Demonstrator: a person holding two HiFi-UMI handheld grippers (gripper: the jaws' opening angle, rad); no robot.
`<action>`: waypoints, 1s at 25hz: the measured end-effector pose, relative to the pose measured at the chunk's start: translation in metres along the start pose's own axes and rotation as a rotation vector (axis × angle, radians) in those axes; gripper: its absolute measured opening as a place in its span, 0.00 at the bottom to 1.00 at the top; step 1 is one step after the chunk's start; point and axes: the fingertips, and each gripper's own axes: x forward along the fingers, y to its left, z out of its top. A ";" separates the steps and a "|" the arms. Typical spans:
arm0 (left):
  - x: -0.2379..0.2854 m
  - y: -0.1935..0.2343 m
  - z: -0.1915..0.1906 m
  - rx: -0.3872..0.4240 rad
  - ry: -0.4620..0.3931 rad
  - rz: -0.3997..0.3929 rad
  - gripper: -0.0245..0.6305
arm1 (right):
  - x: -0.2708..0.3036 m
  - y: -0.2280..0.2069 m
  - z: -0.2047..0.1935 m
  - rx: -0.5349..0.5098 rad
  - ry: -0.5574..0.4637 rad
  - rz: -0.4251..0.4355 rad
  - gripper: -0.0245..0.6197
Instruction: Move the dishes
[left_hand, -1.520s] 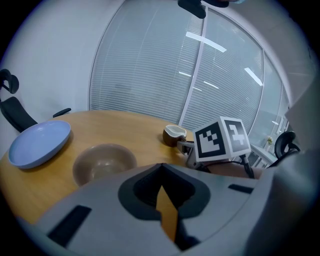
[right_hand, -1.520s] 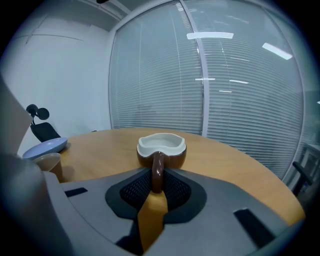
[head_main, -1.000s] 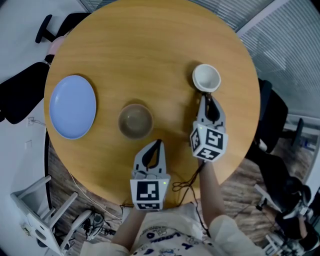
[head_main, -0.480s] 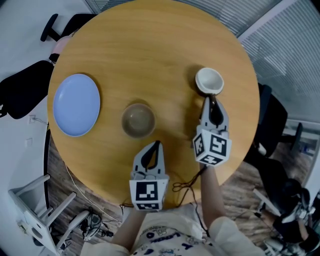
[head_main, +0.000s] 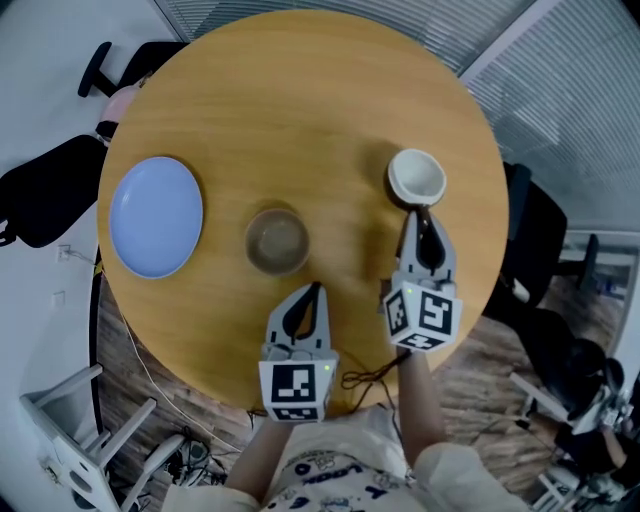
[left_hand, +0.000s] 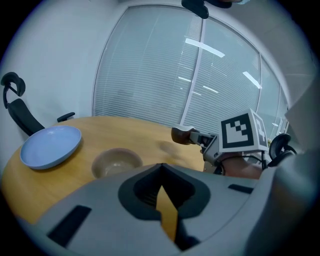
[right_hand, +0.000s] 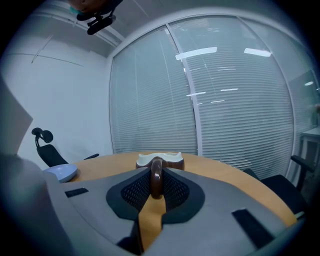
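A cup (head_main: 416, 176), white inside and brown outside, hangs a little above the round wooden table (head_main: 300, 90) at its right side. My right gripper (head_main: 418, 215) is shut on the cup's brown handle (right_hand: 156, 176); the cup body (right_hand: 160, 161) shows just beyond the jaws. A beige bowl (head_main: 277, 241) sits at the table's middle and a light blue plate (head_main: 156, 215) lies at the left. My left gripper (head_main: 316, 289) stays shut and empty just near of the bowl (left_hand: 116, 161), with the plate (left_hand: 50, 145) to its left and the held cup (left_hand: 183, 134) to its right.
Black office chairs (head_main: 45, 190) stand off the table's left and another (head_main: 535, 250) at the right. White stool legs (head_main: 70, 440) and cables lie on the floor near the front left edge. Window blinds (right_hand: 225, 110) run behind the table.
The right gripper, with the cup, has drawn back slightly toward the near edge. The left gripper, bowl and plate have not moved.
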 end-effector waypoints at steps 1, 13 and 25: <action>-0.003 0.000 0.002 0.000 -0.005 -0.006 0.04 | -0.006 0.002 0.002 0.000 -0.001 -0.006 0.11; -0.039 0.006 0.015 0.082 -0.034 -0.107 0.04 | -0.072 0.016 0.010 0.020 -0.026 -0.121 0.11; -0.058 -0.003 0.000 0.136 -0.017 -0.201 0.04 | -0.121 0.010 -0.017 0.054 -0.002 -0.242 0.11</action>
